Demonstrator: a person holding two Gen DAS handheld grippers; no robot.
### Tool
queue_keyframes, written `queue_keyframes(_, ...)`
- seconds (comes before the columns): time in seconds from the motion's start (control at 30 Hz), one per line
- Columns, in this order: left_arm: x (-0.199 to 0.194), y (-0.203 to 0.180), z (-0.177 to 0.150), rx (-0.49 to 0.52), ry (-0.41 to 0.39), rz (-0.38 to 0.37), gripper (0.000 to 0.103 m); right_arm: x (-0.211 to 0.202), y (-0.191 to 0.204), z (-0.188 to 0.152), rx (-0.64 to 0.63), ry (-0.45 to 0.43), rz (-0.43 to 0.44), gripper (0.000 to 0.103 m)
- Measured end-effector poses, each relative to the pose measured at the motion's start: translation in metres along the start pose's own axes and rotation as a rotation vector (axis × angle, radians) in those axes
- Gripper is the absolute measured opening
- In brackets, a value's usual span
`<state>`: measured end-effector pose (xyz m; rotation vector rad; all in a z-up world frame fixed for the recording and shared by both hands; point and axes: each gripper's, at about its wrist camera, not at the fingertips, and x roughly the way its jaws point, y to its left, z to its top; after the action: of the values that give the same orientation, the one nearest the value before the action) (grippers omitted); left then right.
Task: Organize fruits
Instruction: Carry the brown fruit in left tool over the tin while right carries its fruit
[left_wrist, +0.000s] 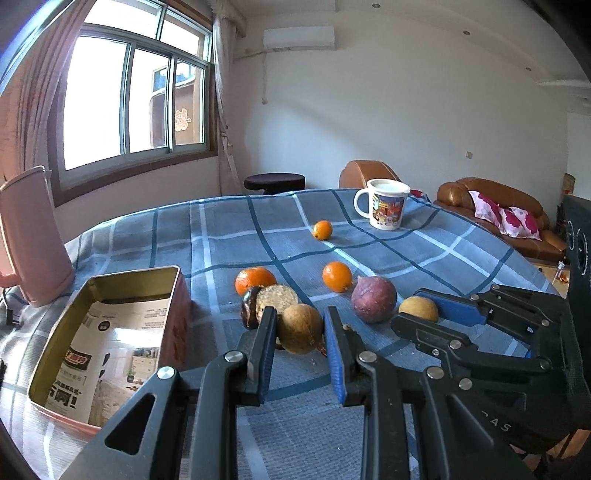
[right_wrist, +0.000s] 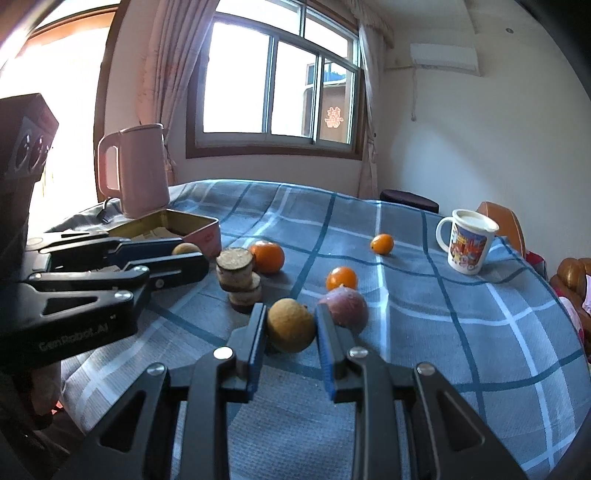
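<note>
Left gripper (left_wrist: 300, 328) down low on the plaid-covered surface (left_wrist: 424, 258), fingers apart around a tan round fruit (left_wrist: 300, 328), pads close but contact unclear. Right gripper (right_wrist: 291, 326) likewise spread around a second tan fruit (right_wrist: 291, 326), just beside the purple fruit (right_wrist: 347, 307). Three oranges (right_wrist: 341, 277) scattered beyond, toward the mug (right_wrist: 467, 242). Stacked brown-rimmed slices (right_wrist: 239, 278) near the open tin box (left_wrist: 107, 343), lined with printed paper. Pink kettle (right_wrist: 140, 168) behind the tin.
</note>
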<state>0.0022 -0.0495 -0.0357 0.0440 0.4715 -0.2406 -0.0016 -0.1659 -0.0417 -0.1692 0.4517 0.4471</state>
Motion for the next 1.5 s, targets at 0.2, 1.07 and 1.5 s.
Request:
queue_keyframes(0.2, -0.006, 0.006, 0.003, -0.008, -0.024, 0.019, 0.027, -0.002, 0.002, 0.005, -0.009, -0.020, -0.001, 0.029)
queue_keyframes(1.07, -0.026, 0.033, 0.016, -0.053, -0.087, 0.092, 0.027, 0.003, 0.025, 0.041, -0.074, -0.078, 0.010, 0.029)
queue_keyframes(1.5, -0.031, 0.057, 0.018, -0.093, -0.092, 0.142, 0.027, 0.014, 0.041, 0.056, -0.110, -0.087, 0.032, 0.029)
